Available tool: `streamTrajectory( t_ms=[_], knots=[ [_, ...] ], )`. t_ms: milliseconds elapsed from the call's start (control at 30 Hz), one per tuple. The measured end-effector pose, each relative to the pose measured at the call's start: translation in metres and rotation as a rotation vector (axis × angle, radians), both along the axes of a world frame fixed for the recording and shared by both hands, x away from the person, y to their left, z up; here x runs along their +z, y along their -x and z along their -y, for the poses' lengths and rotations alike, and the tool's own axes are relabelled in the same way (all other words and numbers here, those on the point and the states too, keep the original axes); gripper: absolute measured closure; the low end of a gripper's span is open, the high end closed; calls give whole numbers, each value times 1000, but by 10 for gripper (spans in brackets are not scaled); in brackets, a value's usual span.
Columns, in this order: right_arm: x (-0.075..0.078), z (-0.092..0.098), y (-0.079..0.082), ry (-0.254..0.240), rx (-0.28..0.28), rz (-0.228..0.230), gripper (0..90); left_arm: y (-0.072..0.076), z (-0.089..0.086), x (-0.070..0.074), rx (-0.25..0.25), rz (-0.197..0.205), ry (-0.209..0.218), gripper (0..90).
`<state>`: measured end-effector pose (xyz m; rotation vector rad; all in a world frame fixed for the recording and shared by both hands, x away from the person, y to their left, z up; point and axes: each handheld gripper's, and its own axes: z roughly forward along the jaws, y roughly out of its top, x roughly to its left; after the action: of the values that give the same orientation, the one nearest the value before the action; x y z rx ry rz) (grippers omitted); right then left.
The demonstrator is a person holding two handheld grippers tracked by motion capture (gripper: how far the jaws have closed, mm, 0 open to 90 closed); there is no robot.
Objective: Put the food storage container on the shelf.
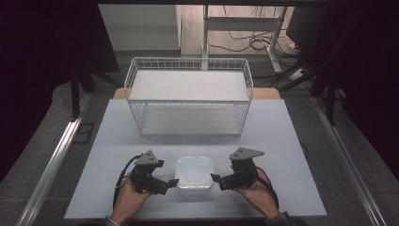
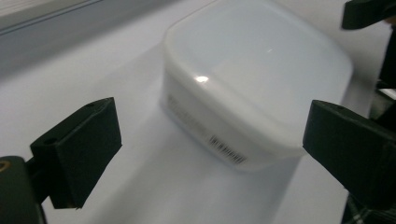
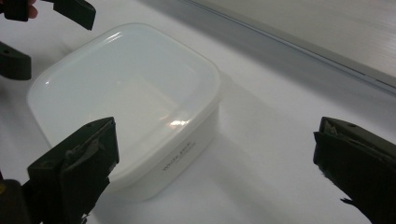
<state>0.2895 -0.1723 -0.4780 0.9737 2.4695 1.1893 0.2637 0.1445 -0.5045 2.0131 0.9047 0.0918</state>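
Flanking the lidded white container [image 1: 194,173] at the counter's [image 1: 282,141] near edge, mid-width, both grippers wide and empty.

I'm holding my left gripper [image 1: 172,182] just off its left wall and my right gripper [image 1: 215,179] just off its right wall; neither is touching it. No earlier look to compare, so I'm only reporting jaws spread, nothing between the pads. I'm judging it as thin translucent plastic, looks empty, so light; the walls are likely flexing under a squeeze, and the glossy lid [image 3: 126,88] is probably slippery. I'm favouring a two-sided hold under the lid's overhanging rim, on the straight walls, not the rounded corners. The barcode sticker [image 2: 227,149] is sitting low on one wall, digits unreadable; small printed writing [image 3: 180,156] is running along another wall, too blurred to read. The wire basket [image 1: 188,94] is standing at the far edge.
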Motion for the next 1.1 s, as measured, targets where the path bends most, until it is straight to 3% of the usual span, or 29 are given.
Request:
streamTrajectory(
  t_ms=[67, 300, 400, 433, 533, 633, 667, 733, 833, 867, 900, 1000, 1100],
  knots=[
    [-1, -5, 0, 16, -2, -18, 1, -2, 3, 0, -5, -9, 3, 40],
    [-3, -15, -1, 0, 38, -89, 59, -9, 16, -4, -32, -42, 9, 56],
    [-6, -17, -3, -23, 44, -126, 72, -11, 17, -6, -36, -67, 31, 63],
    [-10, -18, -4, -23, 49, -161, 77, -12, 17, -7, -35, -81, 43, 66],
    [-11, -16, -6, -56, 53, -212, 146, -15, 12, -13, -59, -143, 109, 106],
    [-11, -16, -4, -77, 67, -234, 219, -14, 12, -12, -66, -151, 110, 145],
    [-11, -17, -1, -89, 89, -269, 253, -12, 12, -11, -73, -152, 101, 177],
    [-10, -17, 1, -83, 88, -272, 292, -8, 10, -7, -78, -140, 80, 211],
    [-4, -10, 4, -84, 82, -271, 435, -5, 2, -3, -64, -142, 98, 344],
    [-4, -10, 4, -84, 82, -271, 435, -5, 2, -3, -64, -142, 98, 399],
    [-3, -7, 3, -96, 71, -296, 505, -2, -1, -1, -49, -136, 109, 454],
    [-2, -5, 3, -110, 55, -312, 552, 0, -4, 0, -29, -137, 121, 520],
    [2, -4, 5, -119, 30, -296, 628, 3, -5, 4, 6, -114, 125, 639]
  ],
)
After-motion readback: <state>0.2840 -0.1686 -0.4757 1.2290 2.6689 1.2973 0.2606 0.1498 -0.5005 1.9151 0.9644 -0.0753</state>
